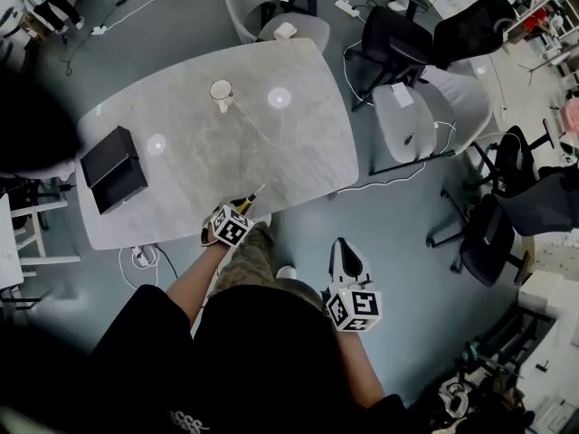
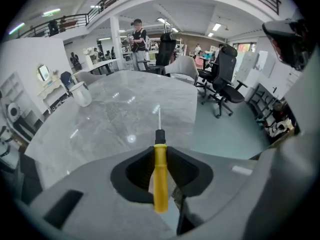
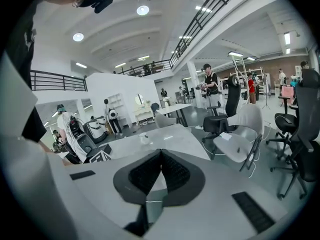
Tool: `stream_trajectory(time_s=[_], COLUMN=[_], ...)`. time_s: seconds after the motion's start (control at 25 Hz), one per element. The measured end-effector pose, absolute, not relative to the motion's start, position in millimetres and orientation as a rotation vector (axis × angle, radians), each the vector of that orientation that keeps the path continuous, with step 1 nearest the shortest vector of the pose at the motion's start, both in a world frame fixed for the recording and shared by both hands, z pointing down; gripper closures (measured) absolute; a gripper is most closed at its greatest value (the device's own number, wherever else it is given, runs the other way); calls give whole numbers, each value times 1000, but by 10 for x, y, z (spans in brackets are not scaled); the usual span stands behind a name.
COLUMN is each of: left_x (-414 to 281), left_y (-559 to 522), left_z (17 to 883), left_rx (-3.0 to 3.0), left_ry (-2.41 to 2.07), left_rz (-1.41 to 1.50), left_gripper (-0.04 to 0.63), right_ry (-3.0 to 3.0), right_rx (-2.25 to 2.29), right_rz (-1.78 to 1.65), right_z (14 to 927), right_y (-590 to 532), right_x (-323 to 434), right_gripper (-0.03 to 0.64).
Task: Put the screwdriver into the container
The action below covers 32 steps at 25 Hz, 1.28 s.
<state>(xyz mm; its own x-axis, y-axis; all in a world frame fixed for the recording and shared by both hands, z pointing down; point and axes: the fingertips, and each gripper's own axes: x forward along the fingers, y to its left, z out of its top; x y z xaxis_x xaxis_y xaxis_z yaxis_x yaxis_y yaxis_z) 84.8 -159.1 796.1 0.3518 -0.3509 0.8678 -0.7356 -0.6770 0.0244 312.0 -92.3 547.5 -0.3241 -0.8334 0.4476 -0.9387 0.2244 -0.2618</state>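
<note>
Lengthwise, the screwdriver points away over the table, tip foremost.

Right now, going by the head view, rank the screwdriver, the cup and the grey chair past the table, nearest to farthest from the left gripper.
1. Screwdriver: in the left gripper, at the near edge of the table.
2. Cup: on the table, toward its far side.
3. Grey chair: on the floor beyond the table's far end.

Bright, even indoor light from round ceiling lamps, two glare spots on the marble table, fisheye bending, black vignetted corners
</note>
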Motion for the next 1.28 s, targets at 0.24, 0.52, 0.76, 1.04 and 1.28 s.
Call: stream_trajectory(time_s=[0.24,0.52,0.76,1.04,1.28], left_x=[648,170,-323,-715,-1081], left_y=[-1076,-435,-102,212,398], left_z=[7678,7210,6967,6723,6621], left_rx=[2179,2100,1993,1893,1818], left_ry=[-1112,-1359,-1529,-1648,-1717], left_rz=[1199,1053,935,930,903], left_gripper=[506,506,506,508,508], right_ry=[-2362,-2468,-2547,-2635,-2677], right_rx=[1633,1495,1388,1243,1128], right_rz=[687,664,650,636,637], right_z=[5423,5430,5424,5298,5309], right_y=[-531,-250,-123,-75,-10], right_x=[3185,3023,2735,2411,2004], right_gripper=[606,606,606,606,606])
